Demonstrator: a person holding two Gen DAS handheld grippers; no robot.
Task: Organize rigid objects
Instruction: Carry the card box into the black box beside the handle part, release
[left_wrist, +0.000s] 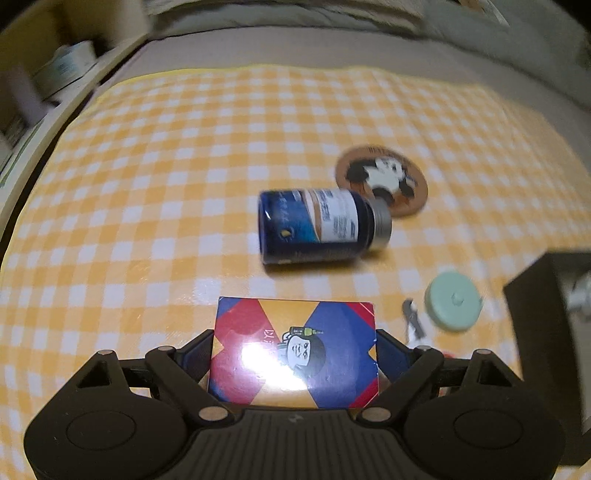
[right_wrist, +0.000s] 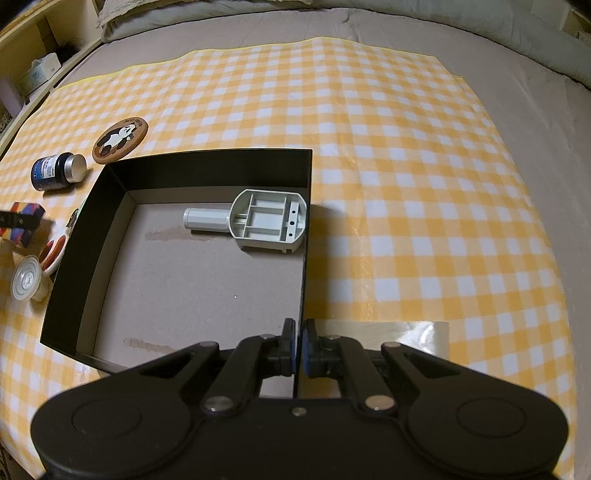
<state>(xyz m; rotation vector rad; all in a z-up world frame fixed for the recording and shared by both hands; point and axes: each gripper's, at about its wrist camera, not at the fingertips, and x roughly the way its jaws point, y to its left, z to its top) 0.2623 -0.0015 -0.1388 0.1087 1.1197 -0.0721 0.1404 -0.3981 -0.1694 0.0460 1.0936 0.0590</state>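
Observation:
My left gripper (left_wrist: 294, 345) is shut on a red, blue and yellow card box (left_wrist: 295, 350) and holds it above the checked cloth; the box also shows in the right wrist view (right_wrist: 26, 221). A dark blue bottle (left_wrist: 321, 225) lies on its side beyond it, next to a panda coaster (left_wrist: 382, 184). A mint round tape measure (left_wrist: 452, 304) lies to the right. My right gripper (right_wrist: 298, 347) is shut on the right wall of the black open box (right_wrist: 304, 240). A grey plastic part (right_wrist: 255, 221) lies inside that box.
The black box corner (left_wrist: 543, 332) stands at the right of the left wrist view. A small metal clip (left_wrist: 412, 321) lies by the tape measure. A white lidded cup (right_wrist: 26, 282) sits left of the black box. Shelves (right_wrist: 33, 74) line the far left.

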